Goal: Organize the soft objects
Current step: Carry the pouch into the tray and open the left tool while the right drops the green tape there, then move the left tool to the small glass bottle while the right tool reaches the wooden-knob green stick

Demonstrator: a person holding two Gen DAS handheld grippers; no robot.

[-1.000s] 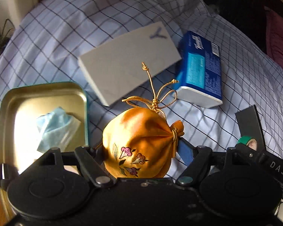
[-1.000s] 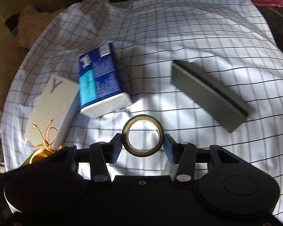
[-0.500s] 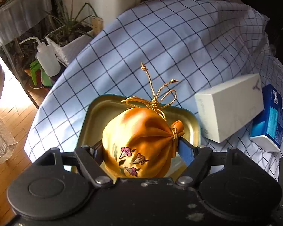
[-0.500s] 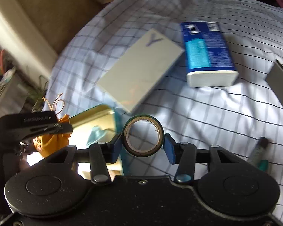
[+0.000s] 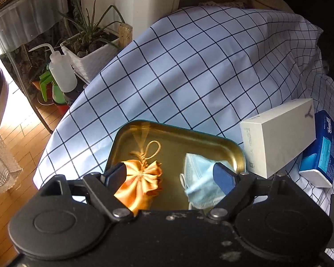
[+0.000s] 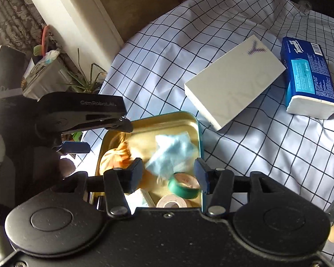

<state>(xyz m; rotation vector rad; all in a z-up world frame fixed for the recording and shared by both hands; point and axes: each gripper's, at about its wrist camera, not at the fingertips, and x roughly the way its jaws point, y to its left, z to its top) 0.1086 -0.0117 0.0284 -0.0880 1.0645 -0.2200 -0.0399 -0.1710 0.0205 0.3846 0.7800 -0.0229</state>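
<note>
Since the earlier frames the orange drawstring pouch [image 5: 138, 183] has left the left gripper [image 5: 170, 174] and now lies in the gold metal tray [image 5: 180, 138], and the green tape roll [image 6: 184, 185] has left the right gripper [image 6: 168, 173] and sits in the same tray. Both sets of jaws have just been opening. The left fingers [image 5: 115, 174] stand released and wide; the pouch lies below them, close by the left finger, and whether it still brushes that pad is unclear. The right fingers [image 6: 134, 173] are also released, with the tape roll lying below the gap, near the right-hand finger and apart from it.

In the tray a light blue face mask [image 5: 200, 182] lies beside the pouch, and in the right wrist view a white tape roll [image 6: 170, 201] rests just in front of the green one. The tray sits on a checked cloth [image 5: 200, 71] over the tabletop. A white box [image 6: 233, 82] lies just beside the tray's far corner, and a blue Tempo tissue pack [image 6: 309, 77] lies next to the box.
</note>
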